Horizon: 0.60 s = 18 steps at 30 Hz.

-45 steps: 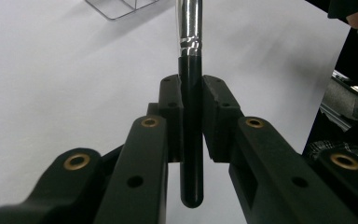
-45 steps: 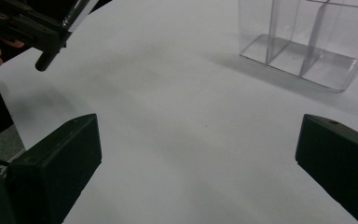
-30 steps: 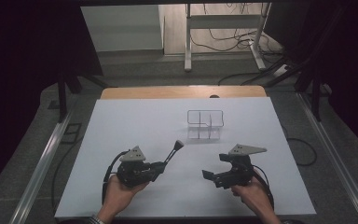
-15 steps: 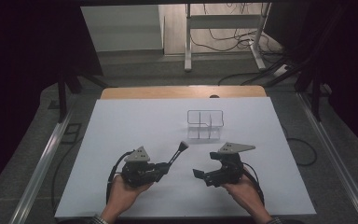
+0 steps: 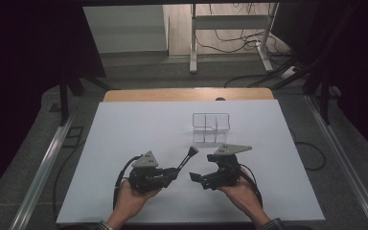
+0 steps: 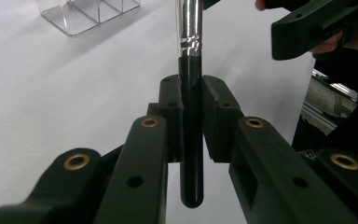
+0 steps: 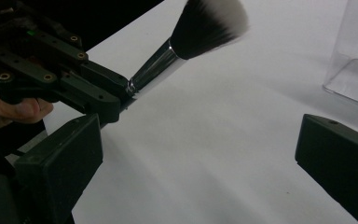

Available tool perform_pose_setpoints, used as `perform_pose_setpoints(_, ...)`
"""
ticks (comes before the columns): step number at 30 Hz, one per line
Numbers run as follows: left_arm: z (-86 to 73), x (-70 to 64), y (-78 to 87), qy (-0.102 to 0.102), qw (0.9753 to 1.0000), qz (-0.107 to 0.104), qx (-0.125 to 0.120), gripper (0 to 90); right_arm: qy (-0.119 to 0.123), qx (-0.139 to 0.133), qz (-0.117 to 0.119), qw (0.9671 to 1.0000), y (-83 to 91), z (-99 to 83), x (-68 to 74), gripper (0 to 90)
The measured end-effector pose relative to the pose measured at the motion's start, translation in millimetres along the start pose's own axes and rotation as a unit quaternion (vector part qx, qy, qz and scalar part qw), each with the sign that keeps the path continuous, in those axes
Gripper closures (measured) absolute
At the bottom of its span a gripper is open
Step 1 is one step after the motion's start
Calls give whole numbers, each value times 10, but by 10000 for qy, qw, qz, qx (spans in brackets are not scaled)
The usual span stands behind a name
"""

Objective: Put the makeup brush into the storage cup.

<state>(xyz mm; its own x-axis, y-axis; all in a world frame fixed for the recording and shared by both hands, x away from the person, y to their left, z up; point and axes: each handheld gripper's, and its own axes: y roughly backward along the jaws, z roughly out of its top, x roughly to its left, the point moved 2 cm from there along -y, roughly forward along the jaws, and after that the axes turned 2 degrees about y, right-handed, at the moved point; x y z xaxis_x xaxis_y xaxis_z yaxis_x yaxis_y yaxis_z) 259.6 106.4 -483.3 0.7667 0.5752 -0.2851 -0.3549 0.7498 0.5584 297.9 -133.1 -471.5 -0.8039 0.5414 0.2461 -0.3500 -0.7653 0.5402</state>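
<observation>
While left tongs (image 5: 175,171) clamp brush (image 5: 186,158) near counter's (image 5: 124,124) front edge, keep open right tongs (image 5: 194,177) aimed at ferrule.

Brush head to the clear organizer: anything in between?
Nothing. In the high view, bare white table separates the brush, clamped in the left gripper, from the clear organizer; the right gripper view shows the same.

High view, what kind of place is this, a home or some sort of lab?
Probably a lab or recording rig, not a home: a bare white table with metal rails alongside, loose cables on the floor behind, dark curtains around.
</observation>
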Motion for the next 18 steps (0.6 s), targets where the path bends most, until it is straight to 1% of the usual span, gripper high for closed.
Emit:
perform_pose_setpoints(4,4,-8,-14,-11,10000,-18,-8,793,-28,-42,88,9999,-46,34,32,8)
perform_pose_setpoints(7,8,-22,-26,-15,10000,-34,0,793,-97,-94,158,9998,-66,68,48,8)
perform_pose_setpoints(9,10,-30,-36,-25,10000,-37,-6,793,-135,-78,126,9998,-74,84,51,8)
perform_pose_setpoints(10,12,-35,-40,-32,10000,-40,-8,793,-230,-122,208,9994,-81,99,52,9)
perform_pose_setpoints(12,15,-45,-49,-44,10000,-51,-12,793,-276,-121,232,9993,-85,107,52,10)
perform_pose_setpoints(14,18,-51,-56,-54,10000,-52,-22,793,-301,-130,247,9992,-89,127,57,31)
perform_pose_setpoints(18,24,-61,-64,-63,9999,-73,-45,793,-371,-81,244,9990,-108,150,63,100)
